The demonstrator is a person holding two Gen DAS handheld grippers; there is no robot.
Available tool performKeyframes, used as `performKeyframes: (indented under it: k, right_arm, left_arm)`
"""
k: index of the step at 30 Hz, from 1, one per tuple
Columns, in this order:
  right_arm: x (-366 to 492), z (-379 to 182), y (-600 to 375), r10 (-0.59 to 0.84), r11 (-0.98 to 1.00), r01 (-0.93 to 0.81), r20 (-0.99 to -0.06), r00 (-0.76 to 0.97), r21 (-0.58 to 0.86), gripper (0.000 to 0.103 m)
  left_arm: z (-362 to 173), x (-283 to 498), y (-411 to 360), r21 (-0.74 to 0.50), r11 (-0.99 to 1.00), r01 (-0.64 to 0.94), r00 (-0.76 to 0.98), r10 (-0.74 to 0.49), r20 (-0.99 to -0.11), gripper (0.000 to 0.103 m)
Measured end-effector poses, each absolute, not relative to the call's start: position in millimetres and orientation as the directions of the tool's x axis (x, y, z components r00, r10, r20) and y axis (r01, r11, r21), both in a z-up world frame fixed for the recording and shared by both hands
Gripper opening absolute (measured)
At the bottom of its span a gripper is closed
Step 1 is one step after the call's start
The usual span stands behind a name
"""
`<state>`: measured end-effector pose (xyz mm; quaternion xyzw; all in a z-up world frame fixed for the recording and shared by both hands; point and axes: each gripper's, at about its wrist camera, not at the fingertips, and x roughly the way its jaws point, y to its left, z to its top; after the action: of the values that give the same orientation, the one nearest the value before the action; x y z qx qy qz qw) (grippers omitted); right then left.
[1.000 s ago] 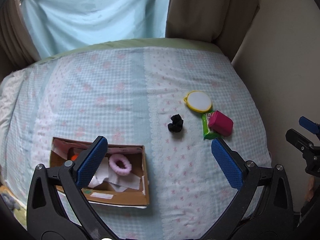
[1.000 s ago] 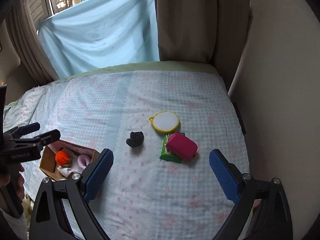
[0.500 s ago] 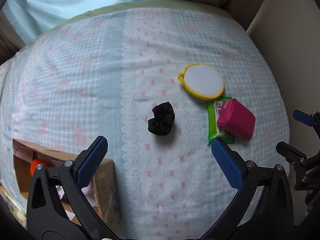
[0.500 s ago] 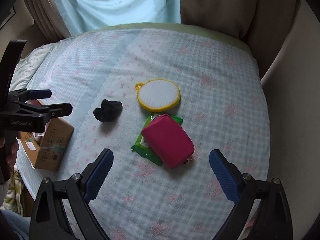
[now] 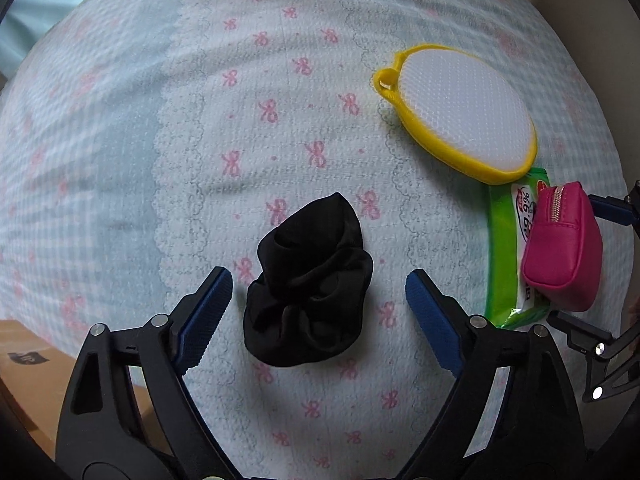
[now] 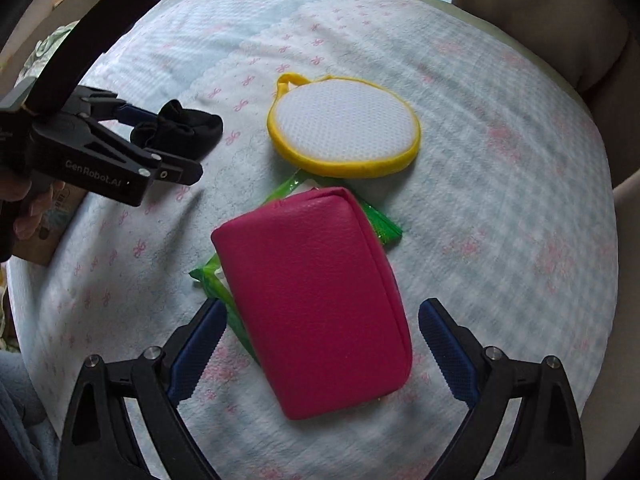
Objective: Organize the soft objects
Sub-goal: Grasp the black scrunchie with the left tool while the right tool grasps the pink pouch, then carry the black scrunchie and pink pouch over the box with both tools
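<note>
A black scrunchie (image 5: 308, 284) lies on the bedspread between the open fingers of my left gripper (image 5: 319, 298), which straddles it without touching. It also shows in the right wrist view (image 6: 180, 130). A pink zip pouch (image 6: 316, 300) lies on a green wipes packet (image 6: 218, 280), between the open fingers of my right gripper (image 6: 320, 332), which is close above it. The pouch (image 5: 560, 248) and packet (image 5: 506, 256) show at the right in the left wrist view. A round white pad with yellow rim (image 6: 344, 124) lies just beyond them, also in the left wrist view (image 5: 460, 108).
A cardboard box (image 5: 24, 356) sits at the bed's near left edge, its corner also in the right wrist view (image 6: 44, 232). A wall (image 6: 624, 200) borders the bed on the right, curtains (image 6: 540, 12) at the far end.
Both grippers have moved down and forward: the left now straddles the black scrunchie, the right the pink pouch. The box has slid almost out of the left view. Both stay open.
</note>
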<state>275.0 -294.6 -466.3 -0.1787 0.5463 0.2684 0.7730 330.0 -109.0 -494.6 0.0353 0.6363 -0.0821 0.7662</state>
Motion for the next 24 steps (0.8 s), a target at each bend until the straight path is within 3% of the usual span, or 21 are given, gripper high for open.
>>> performKeyframes:
  k: [2, 5, 7, 11, 16, 24]
  right_arm:
    - [276, -470, -291, 0.213, 0.775, -0.632, -0.941, 0.262, -0.001, 0.095]
    - [280, -473, -288, 0.219, 0.762, -0.648, -0.944, 0.245, 0.008, 0.079]
    - [283, -475, -287, 0.219, 0.759, -0.651, -0.947, 0.237, 0.012, 0.076]
    - [287, -473, -288, 0.220, 0.762, -0.647, -0.948, 0.229, 0.021, 0.067]
    - [288, -469, -288, 0.227, 0.769, -0.639, -0.946, 0.232, 0.028, 0.058]
    - [287, -464, -289, 0.228, 0.791, -0.611, -0.943, 0.242, 0.034, 0.050]
  left_arm:
    - [-498, 332, -109, -0.067, 0.984, 0.165, 0.178, -0.097, -0.979, 0.087]
    - [-502, 332, -110, -0.071, 0.984, 0.161, 0.177, -0.100, -0.979, 0.077]
    - [-501, 331, -113, -0.074, 0.984, 0.163, 0.183, -0.103, -0.978, 0.073]
    - [-502, 330, -112, -0.080, 0.983, 0.166, 0.193, -0.112, -0.975, 0.047]
    - [-495, 333, -103, -0.096, 0.981, 0.170, 0.208, -0.131, -0.969, 0.027]
    - [-483, 333, -93, -0.119, 0.979, 0.168, 0.229, -0.156, -0.961, 0.020]
